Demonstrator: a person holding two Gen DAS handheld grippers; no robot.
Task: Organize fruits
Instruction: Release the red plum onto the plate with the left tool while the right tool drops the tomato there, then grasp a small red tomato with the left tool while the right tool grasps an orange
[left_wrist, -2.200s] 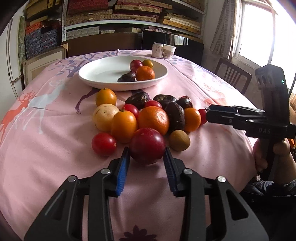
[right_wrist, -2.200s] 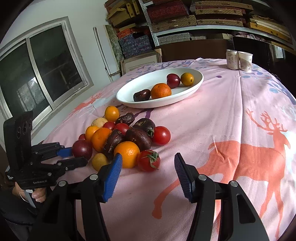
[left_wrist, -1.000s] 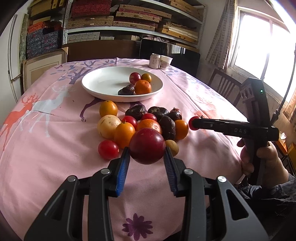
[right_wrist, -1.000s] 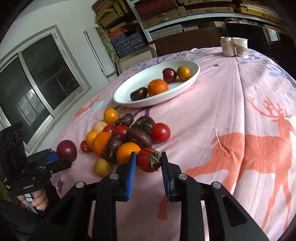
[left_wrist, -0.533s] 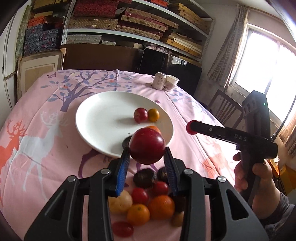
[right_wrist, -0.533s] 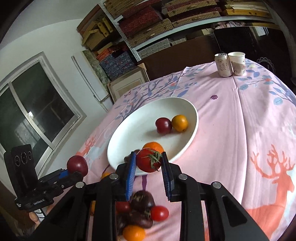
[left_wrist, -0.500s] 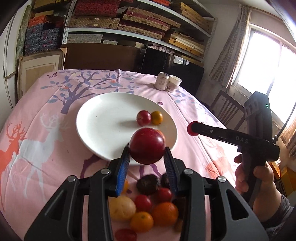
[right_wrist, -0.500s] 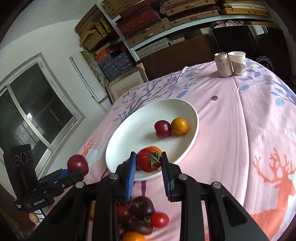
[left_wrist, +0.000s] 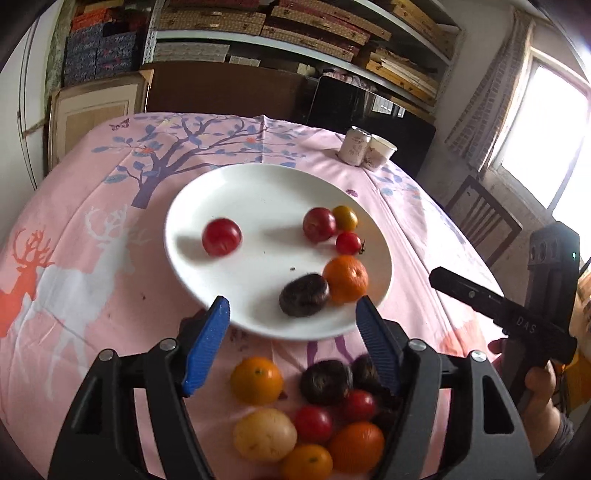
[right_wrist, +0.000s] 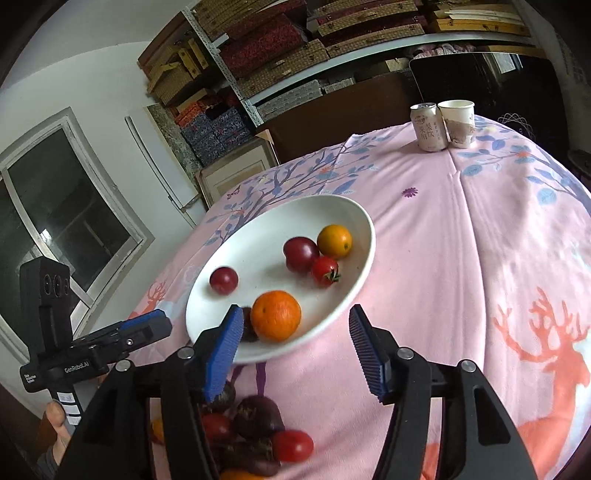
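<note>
A white plate on the pink cloth holds several fruits. A dark red plum, blurred, lies in its left part. A small red tomato lies beside a second plum. My left gripper hangs over the plate's near rim, its jaws opening with nothing between them. In the right wrist view my right gripper is likewise opening and empty at the near rim of the plate, short of the tomato and the plum. A pile of fruit lies on the cloth under both grippers.
A drink can and a paper cup stand at the table's far edge. A wooden chair is off to the right. Shelves with boxes line the wall behind. The right gripper shows at right, held by a hand.
Both grippers have opened. The plum has left the left gripper and lies in the plate's left part. The tomato has left the right gripper and lies beside the other plum.
</note>
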